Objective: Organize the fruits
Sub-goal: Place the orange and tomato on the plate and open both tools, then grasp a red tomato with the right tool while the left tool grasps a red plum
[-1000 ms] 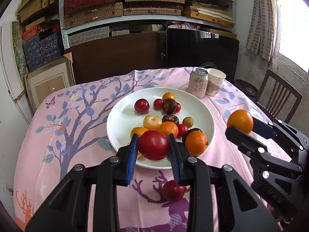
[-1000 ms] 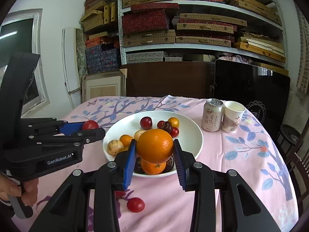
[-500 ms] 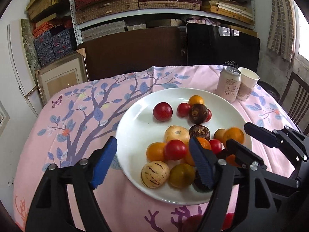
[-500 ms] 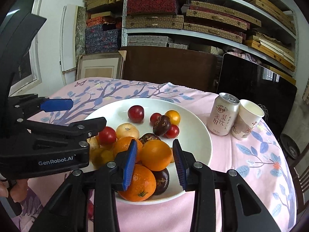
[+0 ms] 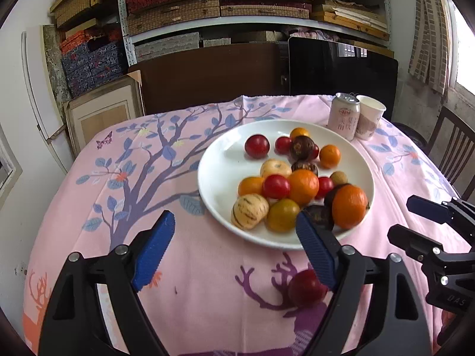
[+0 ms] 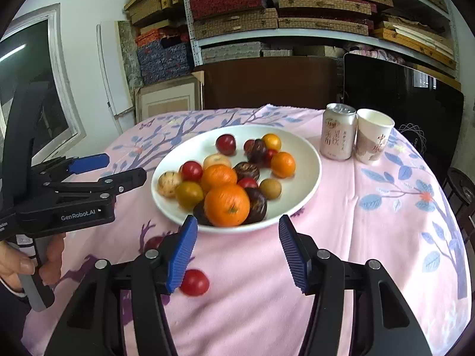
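A white plate holds several fruits: oranges, red and yellow tomatoes, dark fruits and a striped pale melon. A red tomato and a small orange lie free among them. My left gripper hovers before the plate's near rim, jaws opening, with nothing between them. My right gripper does the same at the plate's front edge. One red tomato lies on the cloth near me, partly behind a finger.
A drink can and a paper cup stand beyond the plate on the right. A pink tree-print tablecloth covers the table. A second red fruit peeks out on the cloth. A chair stands to the right, and shelves of boxes fill the back.
The left gripper let go of the red tomato onto the plate and the right let go of the orange. Both pulled back toward the near edge with jaws spread wider.
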Available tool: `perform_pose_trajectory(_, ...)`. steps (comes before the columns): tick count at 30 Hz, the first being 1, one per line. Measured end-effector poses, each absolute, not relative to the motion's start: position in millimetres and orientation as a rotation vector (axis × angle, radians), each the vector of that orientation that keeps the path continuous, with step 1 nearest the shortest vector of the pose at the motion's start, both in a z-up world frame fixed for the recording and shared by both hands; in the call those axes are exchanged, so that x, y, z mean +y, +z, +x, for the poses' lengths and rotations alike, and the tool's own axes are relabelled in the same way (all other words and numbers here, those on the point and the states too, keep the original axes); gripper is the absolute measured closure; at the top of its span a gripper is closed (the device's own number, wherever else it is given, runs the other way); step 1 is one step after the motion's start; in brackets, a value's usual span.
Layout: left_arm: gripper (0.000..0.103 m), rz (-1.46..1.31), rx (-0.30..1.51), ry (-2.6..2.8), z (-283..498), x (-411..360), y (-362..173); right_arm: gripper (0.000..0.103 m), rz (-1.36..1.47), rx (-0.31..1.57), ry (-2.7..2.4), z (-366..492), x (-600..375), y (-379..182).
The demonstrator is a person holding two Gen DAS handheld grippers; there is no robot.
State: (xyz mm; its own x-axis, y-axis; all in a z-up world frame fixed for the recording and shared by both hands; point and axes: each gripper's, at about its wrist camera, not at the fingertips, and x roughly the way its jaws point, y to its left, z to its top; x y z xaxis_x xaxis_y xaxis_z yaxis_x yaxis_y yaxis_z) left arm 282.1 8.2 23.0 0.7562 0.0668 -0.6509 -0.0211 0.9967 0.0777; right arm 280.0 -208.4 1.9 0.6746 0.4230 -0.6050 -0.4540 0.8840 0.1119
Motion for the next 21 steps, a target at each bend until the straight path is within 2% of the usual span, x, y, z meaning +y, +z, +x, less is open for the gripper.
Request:
perform_pose_trajectory(7, 0.021, -0.026, 0.771, 0.016, 255, 16, -4, 0.045, -0.162, 0.731, 0.532, 251, -187, -18)
perform_pose_trajectory(14, 0.021, -0.078, 0.762, 0.004, 253, 30, -5, 0.046, -0.257, 0.798, 0.509, 250, -160, -41)
perform_pose_trajectory(17, 0.021, -0.081, 0.765, -0.007, 254, 32, -7, 0.060, -0.255, 0.831, 0.504, 258, -151, -49)
perform_pose_trajectory(18, 0.021, -0.074, 0.769, -0.007, 254, 31, -9, 0.074, -0.265, 0.839, 0.496, 260, -148, -51)
perform_pose_trajectory(21, 0.021, -0.071, 0.791, -0.024, 257, 28, -14, 0.074, -0.236, 0.823, 0.493, 261, -150, -49)
